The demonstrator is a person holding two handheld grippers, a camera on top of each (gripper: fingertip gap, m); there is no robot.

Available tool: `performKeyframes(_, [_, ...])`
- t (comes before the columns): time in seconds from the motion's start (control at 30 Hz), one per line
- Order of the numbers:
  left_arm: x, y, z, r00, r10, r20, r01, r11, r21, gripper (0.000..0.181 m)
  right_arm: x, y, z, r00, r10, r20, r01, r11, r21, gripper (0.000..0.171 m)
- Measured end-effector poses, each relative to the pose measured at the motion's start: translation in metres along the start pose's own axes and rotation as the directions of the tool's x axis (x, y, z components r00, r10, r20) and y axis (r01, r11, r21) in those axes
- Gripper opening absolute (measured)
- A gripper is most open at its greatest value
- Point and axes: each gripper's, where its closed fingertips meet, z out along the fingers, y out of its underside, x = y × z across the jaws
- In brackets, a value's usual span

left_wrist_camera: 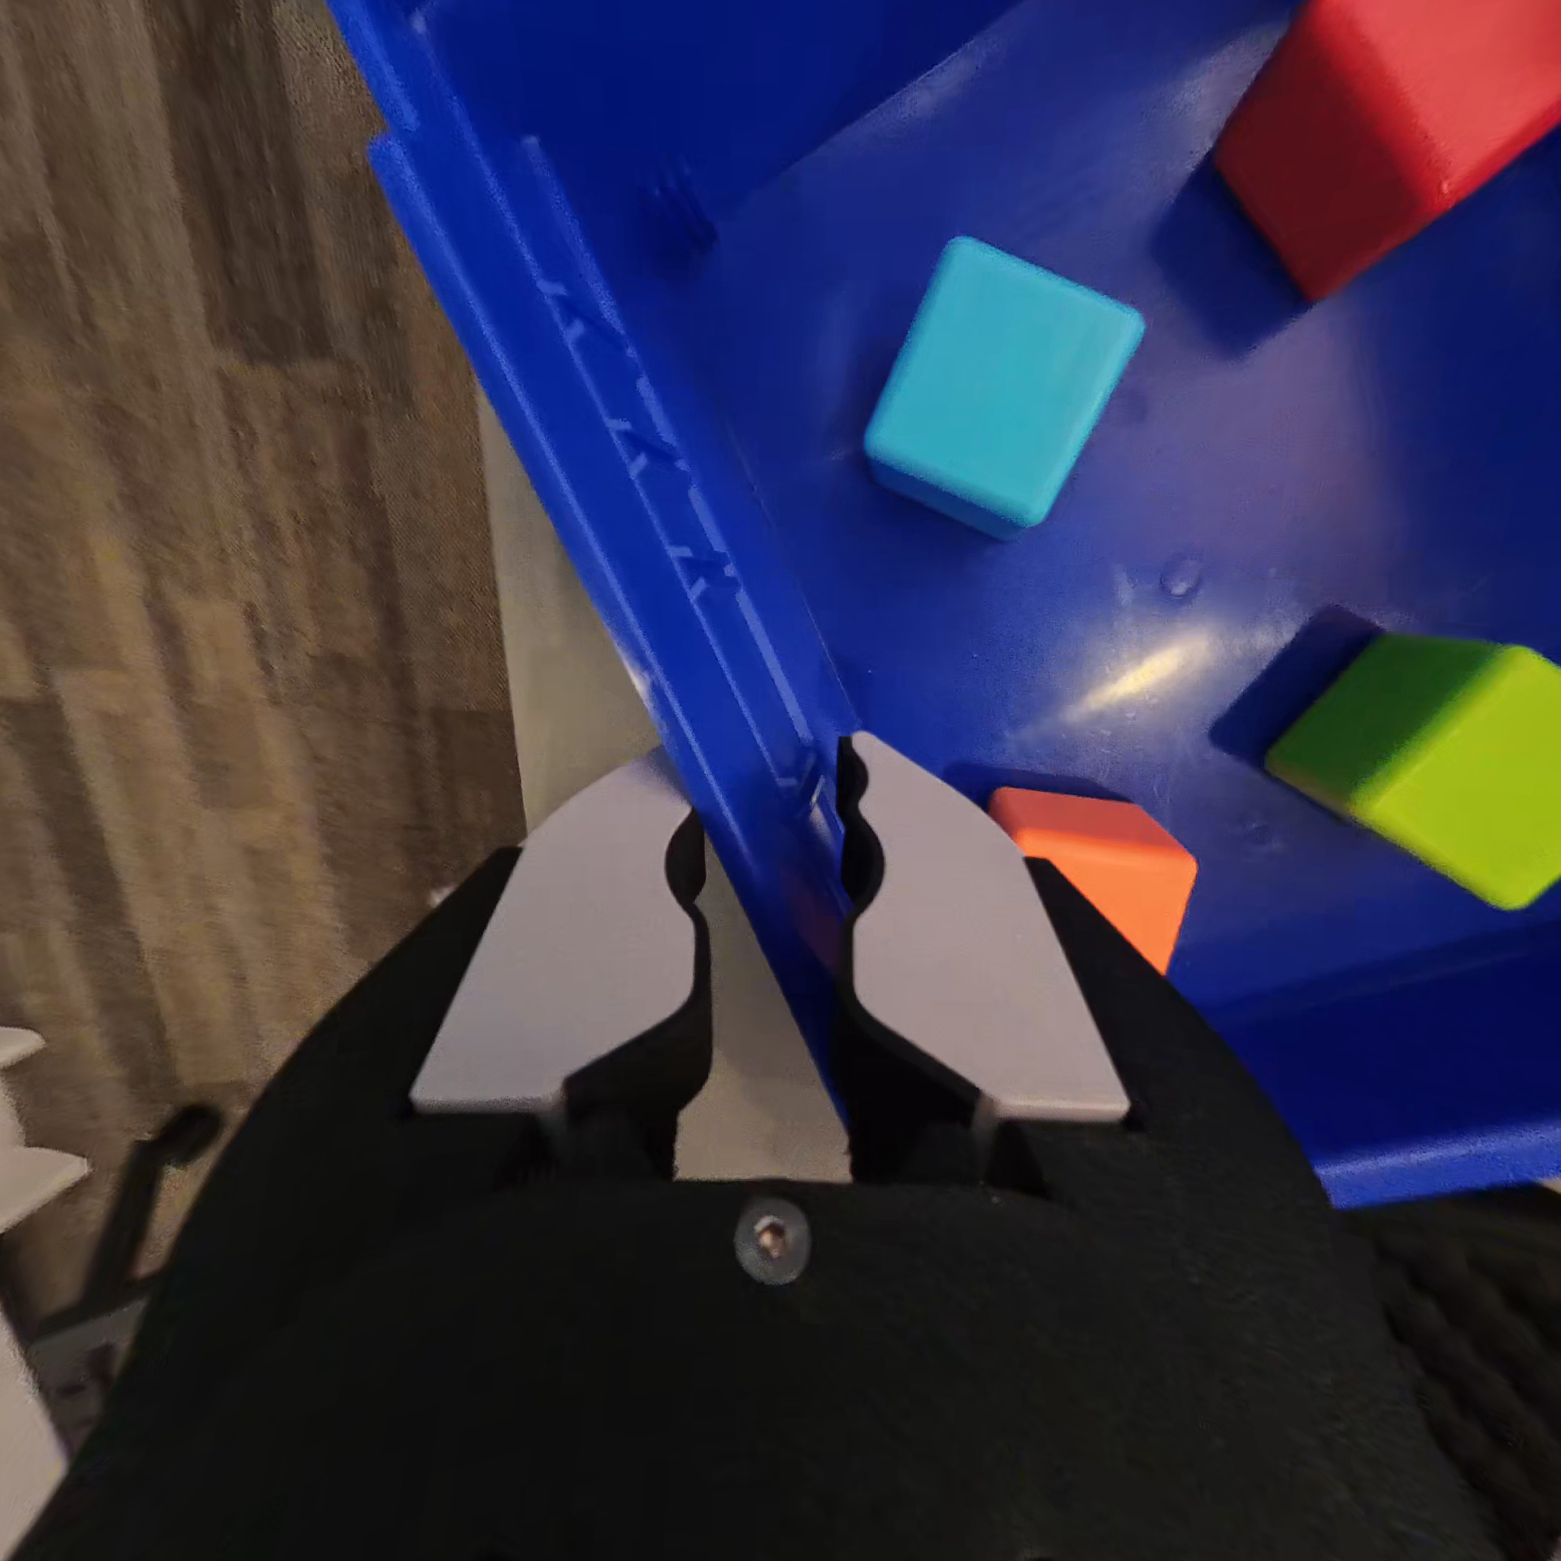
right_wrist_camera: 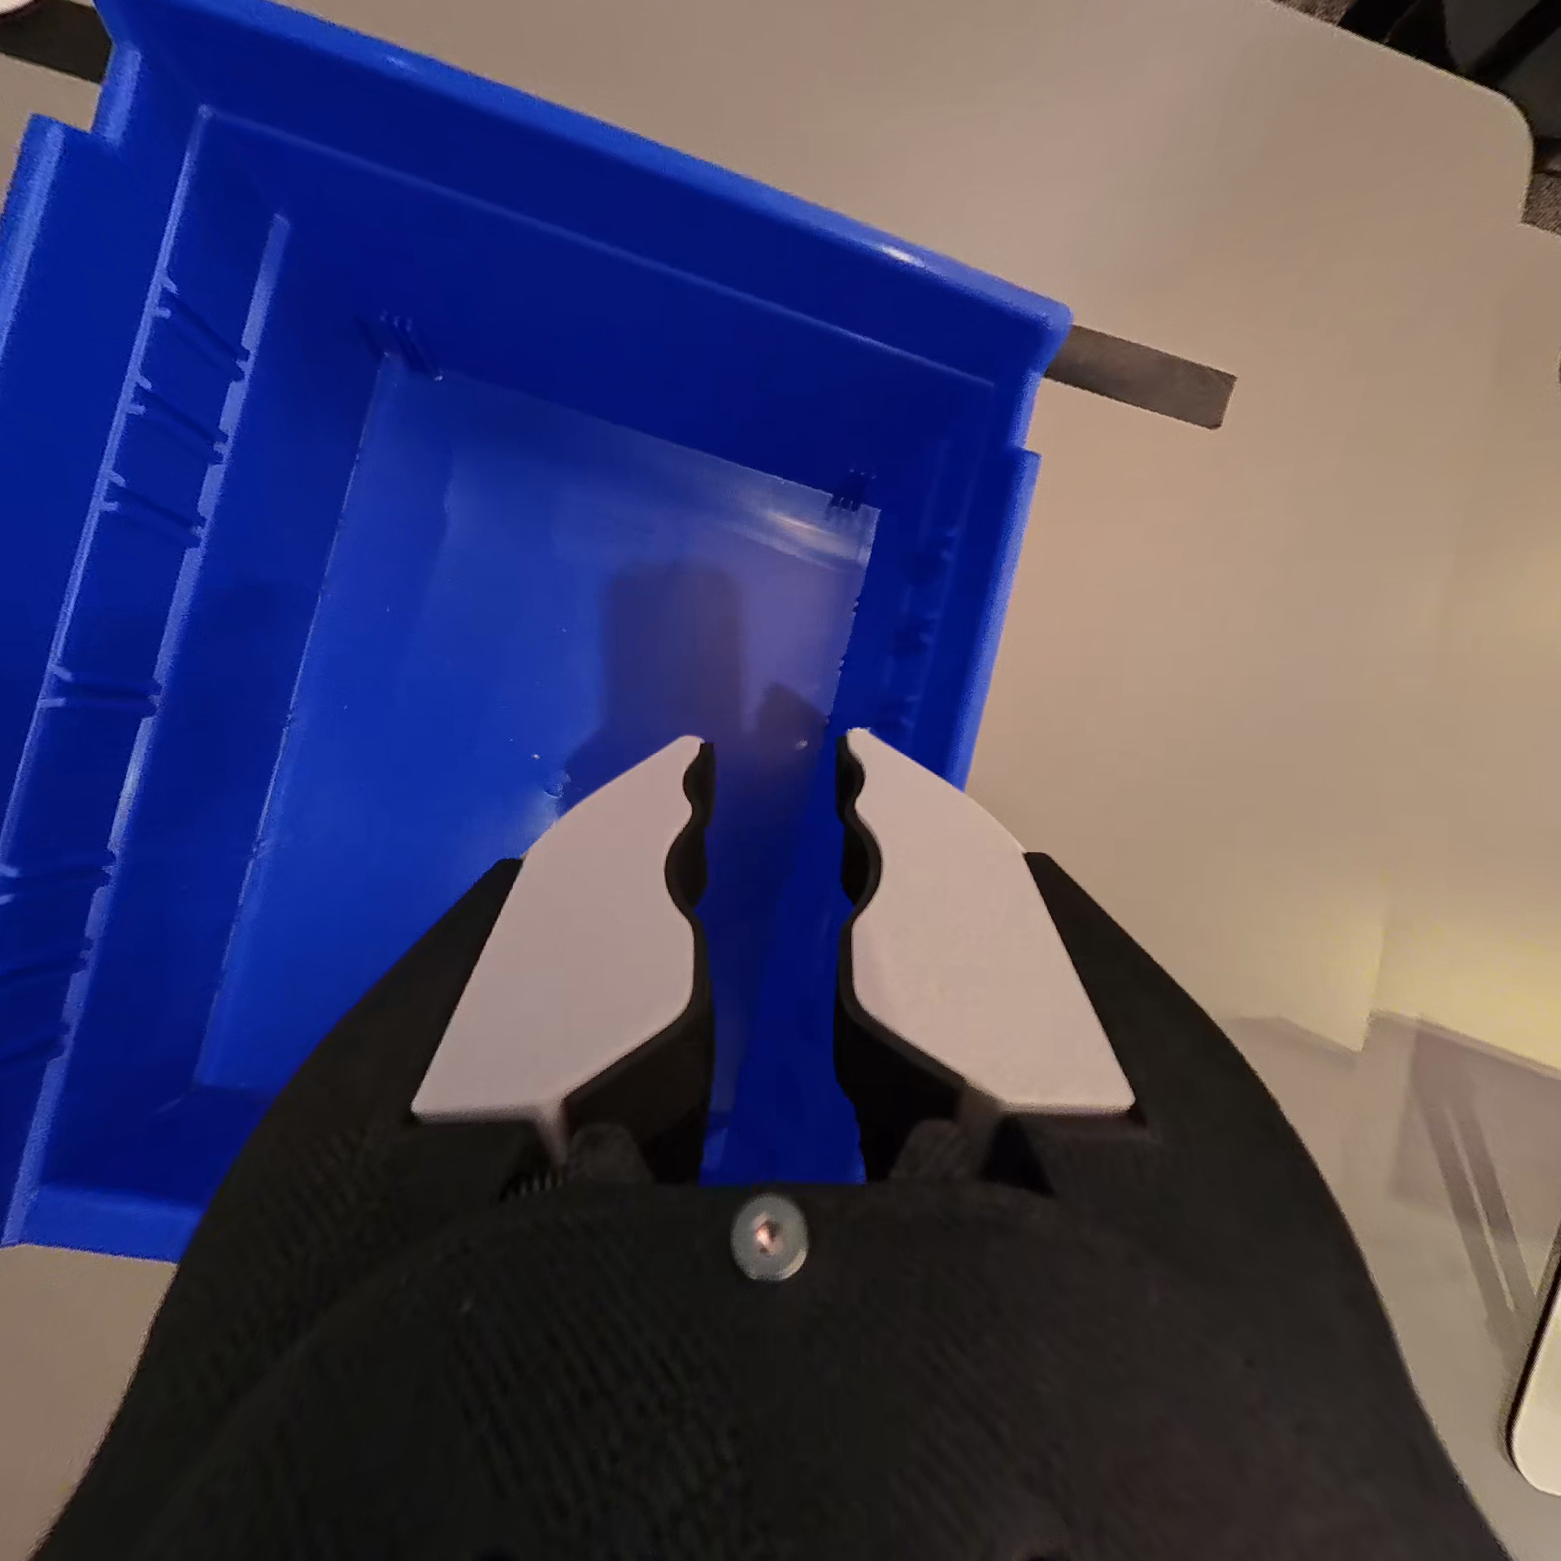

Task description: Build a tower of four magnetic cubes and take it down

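My left gripper [left_wrist_camera: 773, 785] straddles the side wall of a blue bin [left_wrist_camera: 642, 439], one finger outside and one inside, closed on the wall. In that bin lie a cyan cube [left_wrist_camera: 1005, 388], a red cube [left_wrist_camera: 1385, 135], a green cube [left_wrist_camera: 1436, 760] and an orange cube [left_wrist_camera: 1106, 862], all apart; the orange one is right beside my inner finger. My right gripper [right_wrist_camera: 777, 760] sits over the right wall of an empty blue bin [right_wrist_camera: 507, 676], and the wall fills the gap between its fingers.
The bins rest on a light grey table [right_wrist_camera: 1267, 676] with a strip of black tape [right_wrist_camera: 1140, 388]. In the left wrist view, brown carpet [left_wrist_camera: 211, 507] lies beyond the table edge at the left. A white object [right_wrist_camera: 1537, 1368] stands at the table's right edge. Tip to tip, the grippers are about 85 cm apart.
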Motion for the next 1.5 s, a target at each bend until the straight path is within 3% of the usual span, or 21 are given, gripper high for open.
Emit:
performKeyframes(0.23, [0.051, -0.045, 0.003, 0.972, 0.232, -0.047, -0.222, 0.962, 0.161, 0.021, -0.008, 0.002, 0.009, 0.999, -0.041, 0.005, 0.042, 0.998, -0.041, 0.030])
performKeyframes(0.57, [0.053, -0.044, 0.001, 0.985, 0.167, -0.052, -0.158, 0.977, 0.145, 0.020, -0.012, 0.004, 0.017, 0.998, -0.067, -0.001, 0.067, 0.995, -0.072, 0.030])
performKeyframes(0.67, [0.048, -0.056, -0.019, 0.988, 0.148, -0.036, -0.134, 0.958, 0.254, 0.025, -0.012, 0.002, 0.016, 0.997, -0.071, -0.007, 0.070, 0.996, -0.061, 0.030])
performKeyframes(0.77, [0.059, -0.073, -0.081, 0.974, 0.186, -0.129, -0.096, 0.856, 0.508, 0.036, -0.012, -0.001, 0.013, 0.997, -0.073, -0.013, 0.073, 0.996, -0.045, 0.030])
performKeyframes(0.8, [0.075, -0.073, -0.108, 0.943, 0.269, -0.195, -0.103, 0.795, 0.598, 0.040, -0.012, -0.002, 0.013, 0.997, -0.073, -0.014, 0.072, 0.997, -0.041, 0.030])
performKeyframes(0.87, [0.118, -0.057, -0.151, 0.823, 0.486, -0.293, -0.131, 0.666, 0.735, 0.064, -0.011, -0.003, 0.013, 0.997, -0.072, -0.015, 0.071, 0.997, -0.038, 0.030])
performKeyframes(0.93, [0.152, -0.031, -0.164, 0.692, 0.678, -0.248, -0.258, 0.554, 0.792, 0.046, -0.011, -0.001, 0.015, 0.997, -0.072, -0.009, 0.071, 0.996, -0.049, 0.030])
performKeyframes(1.0, [0.169, -0.015, -0.147, 0.621, 0.770, -0.144, -0.458, 0.506, 0.731, 0.045, -0.011, 0.003, 0.017, 0.997, -0.075, -0.013, 0.074, 0.995, -0.069, 0.030])
performKeyframes(1.1, [0.180, -0.005, -0.111, 0.583, 0.805, -0.110, -0.638, 0.538, 0.551, 0.046, -0.010, 0.006, 0.018, 0.997, -0.073, -0.013, 0.072, 0.994, -0.081, 0.030])
performKeyframes(1.27, [0.201, 0.008, -0.076, 0.541, 0.811, -0.223, -0.719, 0.583, 0.379, 0.047, -0.009, 0.006, 0.018, 0.998, -0.068, -0.008, 0.067, 0.994, -0.082, 0.031])
performKeyframes(1.4, [0.195, 0.010, -0.053, 0.572, 0.787, -0.231, -0.745, 0.617, 0.255, 0.052, -0.008, 0.008, 0.019, 0.998, -0.066, -0.006, 0.065, 0.994, -0.088, 0.031])
performKeyframes(1.5, [0.204, 0.022, -0.040, 0.548, 0.766, -0.336, -0.748, 0.628, 0.213, 0.054, -0.008, 0.009, 0.020, 0.998, -0.064, -0.003, 0.064, 0.993, -0.096, 0.031])
